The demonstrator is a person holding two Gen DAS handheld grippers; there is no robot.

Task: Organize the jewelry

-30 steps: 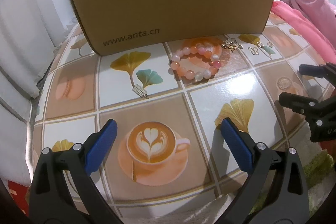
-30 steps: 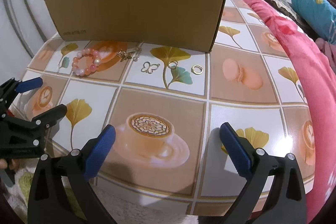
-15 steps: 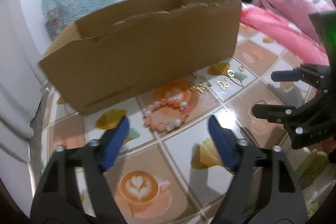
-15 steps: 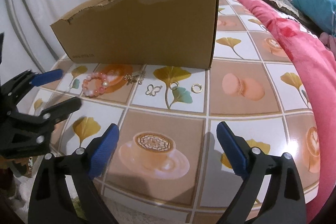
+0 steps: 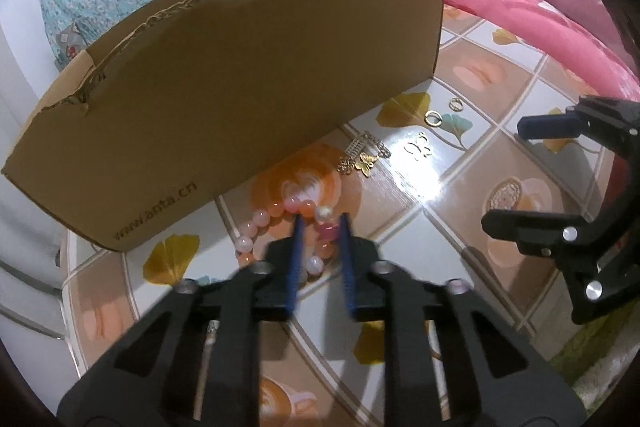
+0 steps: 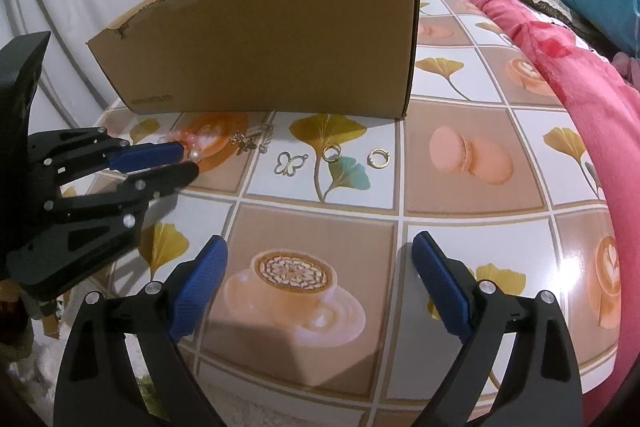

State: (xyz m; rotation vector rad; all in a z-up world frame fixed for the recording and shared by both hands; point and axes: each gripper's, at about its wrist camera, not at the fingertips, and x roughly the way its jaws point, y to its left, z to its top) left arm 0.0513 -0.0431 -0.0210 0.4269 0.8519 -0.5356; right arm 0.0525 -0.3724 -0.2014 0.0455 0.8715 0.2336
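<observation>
Left hand-held gripper (image 5: pixel 322 221) has its blue fingers drawn close together around a stretch of the pink and orange bead bracelet (image 5: pixel 280 227), which lies on the tabletop (image 6: pixel 460 227) just in front of the cardboard box (image 6: pixel 272 39); whether the pads actually press the beads, I cannot tell. Right hand-held gripper (image 6: pixel 320 261) hangs spread wide over a printed coffee cup nearer the edge, holding nothing.

That big torn-topped box stands at the far side of the tiled tabletop, and a pink blanket (image 6: pixel 580 67) runs along the right. To the right of the bracelet, a small tangle of gold chain with a butterfly charm (image 5: pixel 362 155) sits close to the box. Next comes a pale butterfly outline (image 6: pixel 290 163), then two small gold rings (image 6: pixel 332 153) and (image 6: pixel 379 158), each a little apart from the other.
</observation>
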